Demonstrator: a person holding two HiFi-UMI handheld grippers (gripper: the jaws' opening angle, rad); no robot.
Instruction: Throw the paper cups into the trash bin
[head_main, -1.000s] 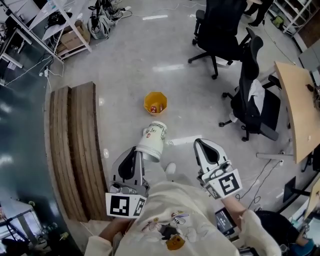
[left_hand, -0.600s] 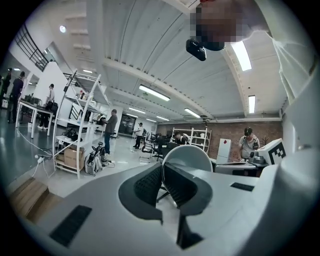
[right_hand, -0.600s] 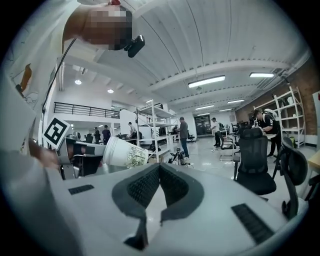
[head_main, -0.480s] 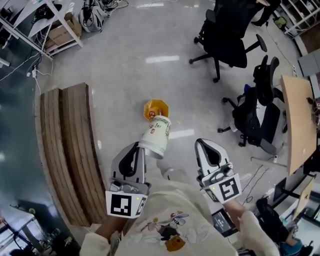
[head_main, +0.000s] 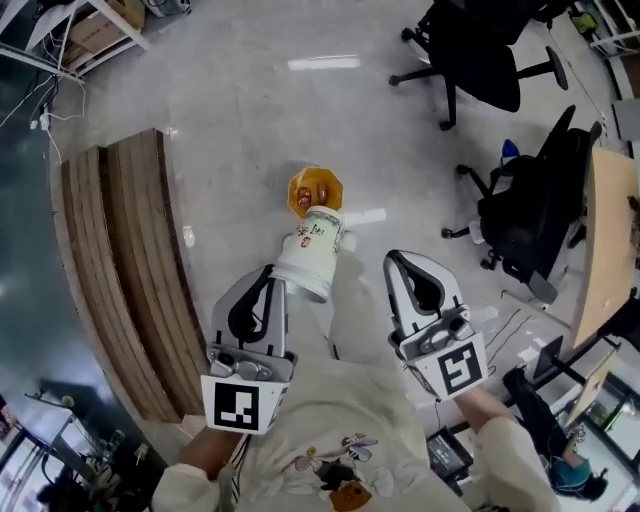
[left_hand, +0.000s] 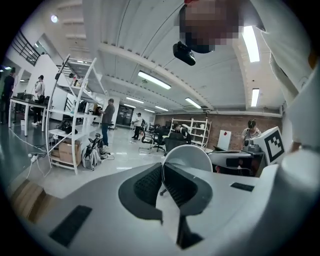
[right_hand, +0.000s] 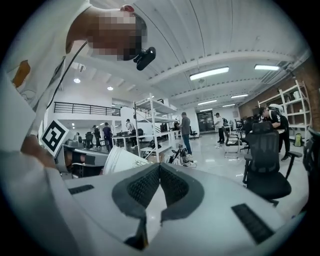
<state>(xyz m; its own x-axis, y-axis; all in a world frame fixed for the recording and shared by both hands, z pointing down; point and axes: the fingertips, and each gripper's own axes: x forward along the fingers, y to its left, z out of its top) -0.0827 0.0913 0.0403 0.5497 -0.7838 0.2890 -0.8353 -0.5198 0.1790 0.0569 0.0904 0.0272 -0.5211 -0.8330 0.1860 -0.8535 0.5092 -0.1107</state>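
Note:
A white paper cup (head_main: 313, 250) with red print is tilted in the air, held by its rim in my left gripper (head_main: 274, 281), which is shut on it. In the left gripper view the cup (left_hand: 189, 153) rises just behind the closed jaws of that gripper (left_hand: 161, 169). A small yellow trash bin (head_main: 315, 191) stands on the floor; it holds some items, and the cup's far end overlaps its near edge in the head view. My right gripper (head_main: 397, 262) hangs beside the cup, shut on nothing (right_hand: 159, 168). The cup (right_hand: 123, 160) shows to its left there.
A curved wooden bench (head_main: 120, 270) runs along the left. Black office chairs (head_main: 480, 55) (head_main: 535, 210) stand at the right, and a wooden desk (head_main: 605, 240) lies at the far right. Metal shelves (left_hand: 75, 125) and several people are farther off.
The view has moved forward toward the yellow bin. The cup, still gripped on the left, now overlaps the bin's near edge instead of sitting short of it. Both grippers keep their pose.

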